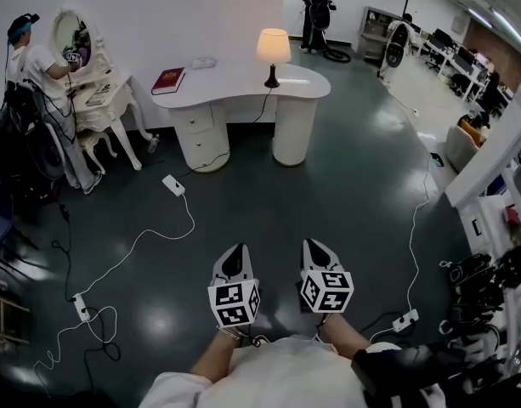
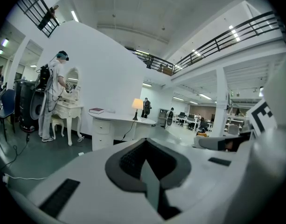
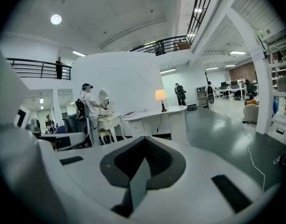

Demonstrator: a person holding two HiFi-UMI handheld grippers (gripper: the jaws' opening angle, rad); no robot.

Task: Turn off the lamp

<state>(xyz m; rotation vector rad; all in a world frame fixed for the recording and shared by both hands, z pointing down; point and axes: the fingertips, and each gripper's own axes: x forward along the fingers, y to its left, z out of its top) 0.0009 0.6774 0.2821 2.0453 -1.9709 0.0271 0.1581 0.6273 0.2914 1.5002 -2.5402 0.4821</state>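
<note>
The lamp point(image 1: 273, 53) is lit, with a cream shade on a dark stem, and it stands on the curved white desk point(image 1: 243, 87) far ahead across the floor. It shows small in the left gripper view as the lamp point(image 2: 137, 107) and in the right gripper view as the lamp point(image 3: 161, 97). My left gripper point(image 1: 234, 255) and right gripper point(image 1: 315, 249) hang side by side low over the dark floor, well short of the desk. Both are shut with nothing between the jaws.
A red book point(image 1: 168, 80) lies on the desk's left end. White cables and a power strip point(image 1: 173, 185) trail over the floor in front. A person point(image 1: 35, 66) stands at a white dressing table point(image 1: 103, 100) on the left. Shelving stands at the right.
</note>
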